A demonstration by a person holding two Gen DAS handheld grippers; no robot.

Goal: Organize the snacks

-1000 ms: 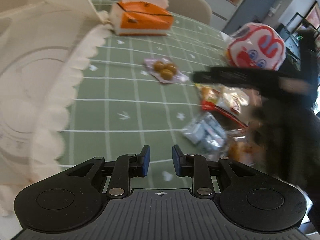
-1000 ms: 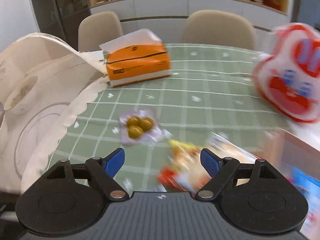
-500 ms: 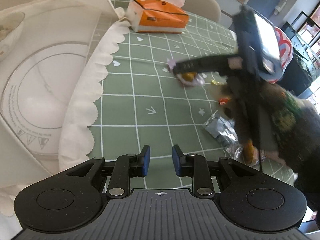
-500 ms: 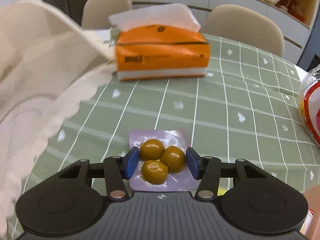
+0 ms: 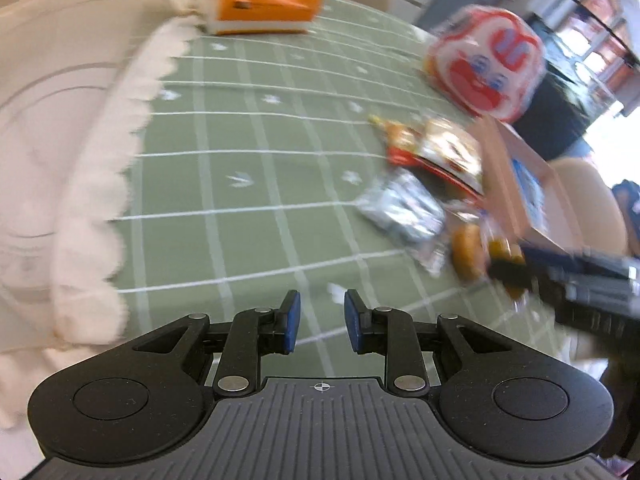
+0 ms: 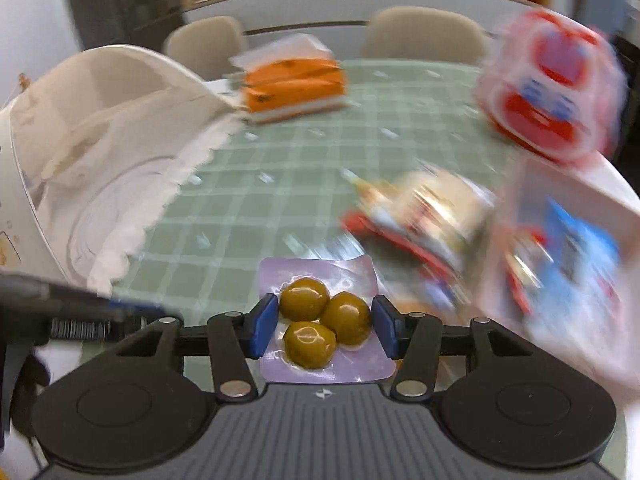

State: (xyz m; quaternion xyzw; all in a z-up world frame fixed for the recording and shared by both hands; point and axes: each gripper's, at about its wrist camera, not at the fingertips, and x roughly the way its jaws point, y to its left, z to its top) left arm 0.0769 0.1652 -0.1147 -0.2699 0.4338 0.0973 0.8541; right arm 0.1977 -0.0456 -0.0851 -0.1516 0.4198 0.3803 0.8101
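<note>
My right gripper (image 6: 322,322) is shut on a purple pack of three olive-green candies (image 6: 324,322) and holds it above the green checked tablecloth (image 6: 280,184). It also shows blurred at the right of the left wrist view (image 5: 512,264). My left gripper (image 5: 318,320) hovers empty over the cloth, its jaws a narrow gap apart. Loose snack packets lie on the table: a red and yellow one (image 5: 436,152), a silver one (image 5: 404,212). A cardboard box (image 6: 568,248) at the right holds a blue packet.
An orange tissue box (image 5: 260,10) stands at the far side. A red and white cartoon bag (image 5: 486,66) sits at the far right. A white appliance under a lace-edged cloth (image 5: 80,120) fills the left. Chairs stand behind the table.
My right gripper closed on the candy pack, lifted it off the cloth and carried it right, toward the box. My left gripper swung slightly; its jaws kept the same gap.
</note>
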